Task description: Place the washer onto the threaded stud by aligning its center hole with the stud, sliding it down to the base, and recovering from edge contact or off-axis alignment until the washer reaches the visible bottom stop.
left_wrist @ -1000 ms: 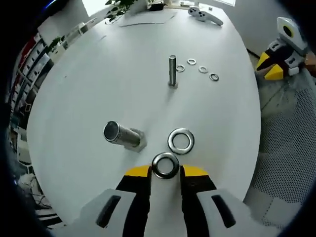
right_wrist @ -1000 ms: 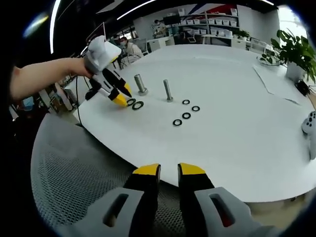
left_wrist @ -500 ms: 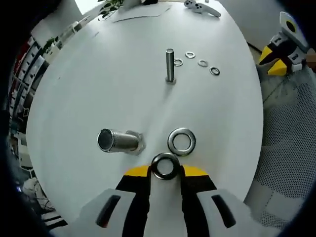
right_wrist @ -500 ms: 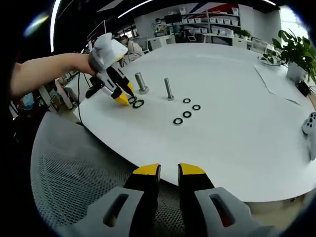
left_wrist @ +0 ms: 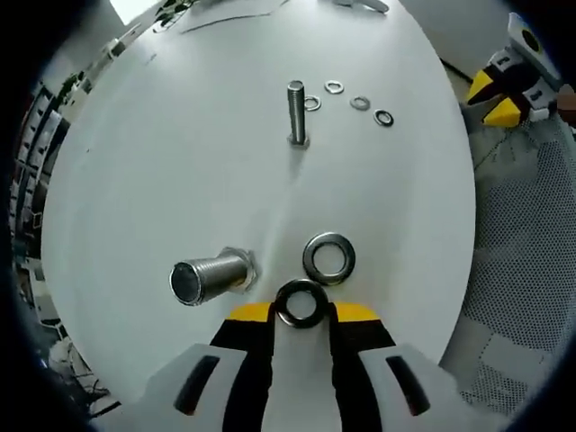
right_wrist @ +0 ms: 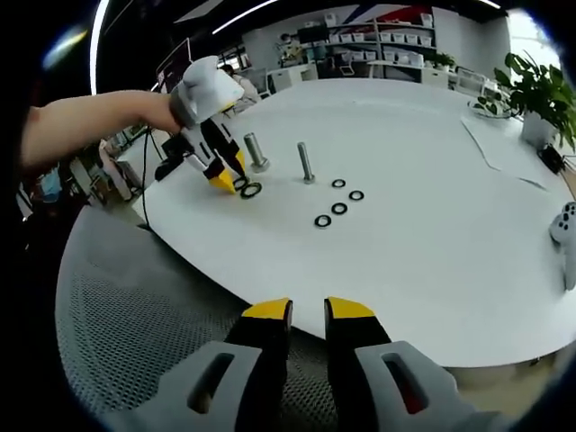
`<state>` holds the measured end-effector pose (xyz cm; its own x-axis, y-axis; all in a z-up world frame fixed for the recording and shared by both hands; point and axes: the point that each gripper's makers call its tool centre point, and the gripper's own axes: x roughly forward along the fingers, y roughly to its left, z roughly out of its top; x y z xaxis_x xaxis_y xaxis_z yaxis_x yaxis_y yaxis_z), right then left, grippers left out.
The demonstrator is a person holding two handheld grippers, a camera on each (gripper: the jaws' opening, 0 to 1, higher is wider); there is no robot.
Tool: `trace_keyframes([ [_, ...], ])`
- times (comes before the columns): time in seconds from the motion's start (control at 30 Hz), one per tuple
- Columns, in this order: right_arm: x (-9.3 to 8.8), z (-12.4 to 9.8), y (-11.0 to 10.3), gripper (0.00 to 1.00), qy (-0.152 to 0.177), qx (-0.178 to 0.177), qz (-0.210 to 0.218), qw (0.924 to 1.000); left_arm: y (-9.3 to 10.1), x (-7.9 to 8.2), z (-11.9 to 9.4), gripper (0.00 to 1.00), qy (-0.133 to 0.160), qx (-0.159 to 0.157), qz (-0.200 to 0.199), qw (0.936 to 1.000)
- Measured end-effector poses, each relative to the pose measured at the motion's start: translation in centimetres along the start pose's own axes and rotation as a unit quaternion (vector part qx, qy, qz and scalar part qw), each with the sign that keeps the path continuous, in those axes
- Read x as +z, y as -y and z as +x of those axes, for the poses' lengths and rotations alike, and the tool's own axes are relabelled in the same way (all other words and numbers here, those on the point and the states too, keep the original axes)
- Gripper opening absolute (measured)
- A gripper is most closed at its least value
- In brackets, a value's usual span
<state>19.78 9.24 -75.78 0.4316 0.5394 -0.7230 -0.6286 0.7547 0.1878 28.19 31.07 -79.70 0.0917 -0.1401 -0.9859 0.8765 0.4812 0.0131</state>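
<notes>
Left gripper view: left claw [left_wrist: 301,310] pinches 1 washer [left_wrist: 301,302]; right claw [right_wrist: 308,310] slightly parted, empty.

In the left gripper view, a washer [left_wrist: 301,303] sits between the tips of the left hand-held gripper [left_wrist: 301,312], near the counter's [left_wrist: 180,162] near edge. A second washer [left_wrist: 328,257] lies just beyond it, and a thick stud [left_wrist: 209,275] lies to the left. Farther off stands a thin stud [left_wrist: 296,112], with four small washers [left_wrist: 360,103] in a row to its right.
</notes>
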Motion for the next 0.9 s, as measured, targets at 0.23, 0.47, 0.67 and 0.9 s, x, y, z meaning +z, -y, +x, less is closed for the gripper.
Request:
trace_keyframes([
  [0.23,0.0,0.0,0.0,0.18,0.002,0.000,0.000,1.0000,0.1,-0.1,-0.1,0.20,0.011,0.009,-0.009,0.9999],
  [0.47,0.0,0.0,0.1,0.18,0.002,0.001,0.000,1.0000,0.7,0.0,-0.2,0.19,0.040,0.007,-0.053,0.9978],
  [0.67,0.0,0.0,0.0,0.18,0.001,0.001,-0.001,1.0000,1.1,0.1,-0.3,0.19,0.039,0.010,-0.050,0.9979],
  [0.9,0.1,0.0,0.0,0.17,0.002,0.002,-0.001,1.0000,1.1,0.3,-1.9,0.19,0.045,0.014,-0.069,0.9965],
])
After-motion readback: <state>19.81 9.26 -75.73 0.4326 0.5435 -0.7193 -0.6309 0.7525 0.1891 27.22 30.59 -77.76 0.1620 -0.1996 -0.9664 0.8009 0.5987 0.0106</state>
